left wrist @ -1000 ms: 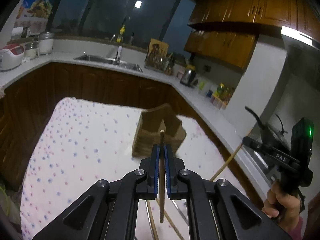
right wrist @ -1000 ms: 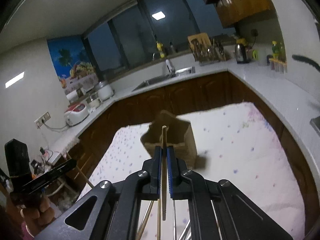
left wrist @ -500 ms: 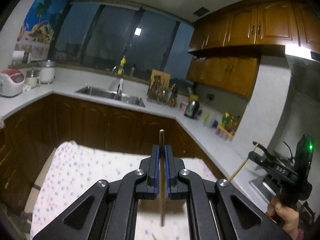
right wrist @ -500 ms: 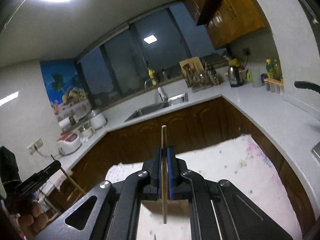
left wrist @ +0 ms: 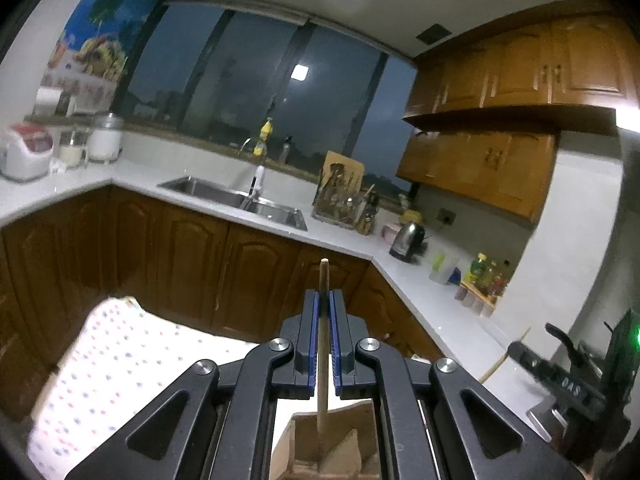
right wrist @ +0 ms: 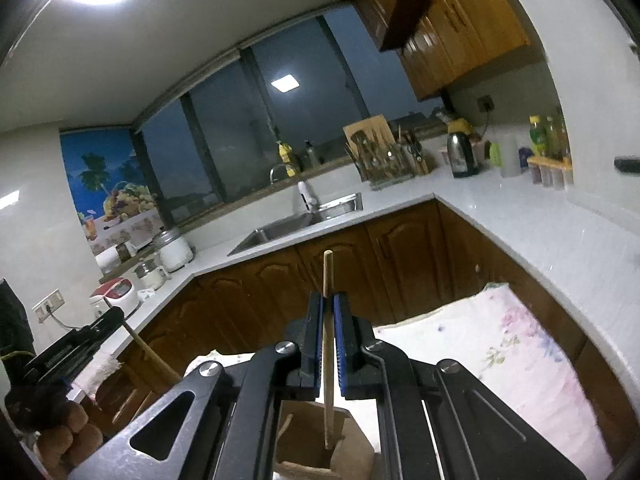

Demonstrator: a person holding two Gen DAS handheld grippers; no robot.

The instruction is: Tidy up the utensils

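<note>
Chopsticks are what I'm sorting: one thin wooden chopstick [left wrist: 322, 344] stands nearly upright in the lower centre of the left wrist view, pinched between the blue-lined pads of my left gripper [left wrist: 323, 320], jaws closed onto it with no slack showing. Its lower end dips into the open top of the brown wooden holder [left wrist: 344, 448] at the bottom centre. I judge it is held vertical so it can drop straight into that narrow opening.

My right gripper [right wrist: 329, 328] does the same with a paler chopstick [right wrist: 328, 352], jaws shut on its shaft, tip reaching down into the holder [right wrist: 320, 440] at the bottom centre of the right wrist view. Both sticks are plain, round and slim, with the blunt top ends poking above the pads. I cannot tell whether either tip touches the holder's floor.

Under the holder lies a dotted cloth [left wrist: 104, 368], filling the lower left of the left view. Beyond it, across the middle, run dark cabinet doors, a white counter and a steel sink [left wrist: 236, 200].
</note>
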